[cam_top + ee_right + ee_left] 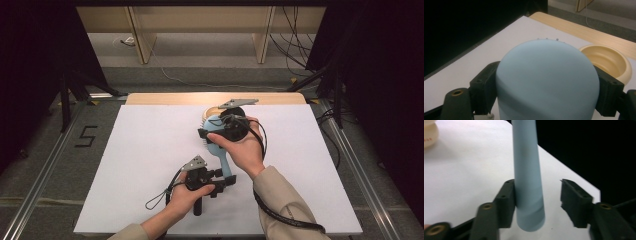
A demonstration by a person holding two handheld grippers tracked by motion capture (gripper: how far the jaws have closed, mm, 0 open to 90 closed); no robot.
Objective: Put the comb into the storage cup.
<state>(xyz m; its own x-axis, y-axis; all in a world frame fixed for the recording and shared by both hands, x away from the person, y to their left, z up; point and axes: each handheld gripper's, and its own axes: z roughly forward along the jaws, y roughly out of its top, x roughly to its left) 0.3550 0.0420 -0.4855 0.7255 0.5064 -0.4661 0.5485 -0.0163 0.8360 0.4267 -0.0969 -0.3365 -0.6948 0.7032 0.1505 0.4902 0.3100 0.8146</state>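
The blue hairbrush point(218, 145) lies mid-frame, its long axis running from upper left to lower right. The right gripper point(216, 131) clamps its head; the left gripper point(222, 181) stands apart around the handle end, one jaw touching.

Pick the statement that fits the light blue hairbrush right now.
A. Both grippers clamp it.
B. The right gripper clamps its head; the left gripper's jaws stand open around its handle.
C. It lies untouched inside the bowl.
B: the right gripper presses both sides of the hairbrush head, while a gap shows beside the handle in the left gripper.
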